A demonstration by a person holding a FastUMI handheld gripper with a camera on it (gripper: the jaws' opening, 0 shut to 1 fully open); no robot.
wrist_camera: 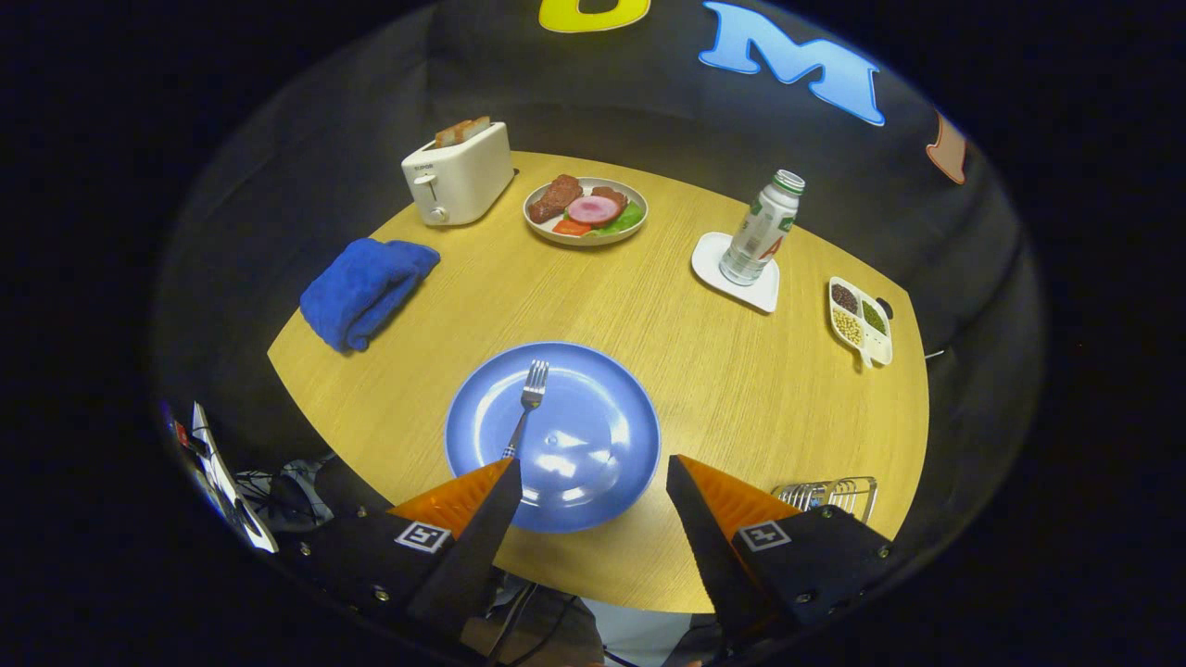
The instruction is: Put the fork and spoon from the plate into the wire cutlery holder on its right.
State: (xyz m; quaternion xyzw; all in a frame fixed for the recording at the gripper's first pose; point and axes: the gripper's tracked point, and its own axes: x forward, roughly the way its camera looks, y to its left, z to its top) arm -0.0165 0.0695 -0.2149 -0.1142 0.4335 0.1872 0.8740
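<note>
A blue plate (593, 435) lies on the round wooden table just ahead of my fingers. A metal fork (526, 406) rests on the plate's left half, tines pointing away from me, its handle running under my left fingertip. The wire cutlery holder (834, 493) stands to the plate's right, partly hidden behind my right finger. My gripper (593, 472) is open, held above the near rim of the plate with nothing between its fingers. I see no spoon on the plate.
On the table's far side stand a white toaster (457, 173) with toast, a plate of food (586, 211), and a bottle (762, 229) on a white coaster. A folded blue towel (364, 289) lies left; a divided dish of beans (860, 320) lies right.
</note>
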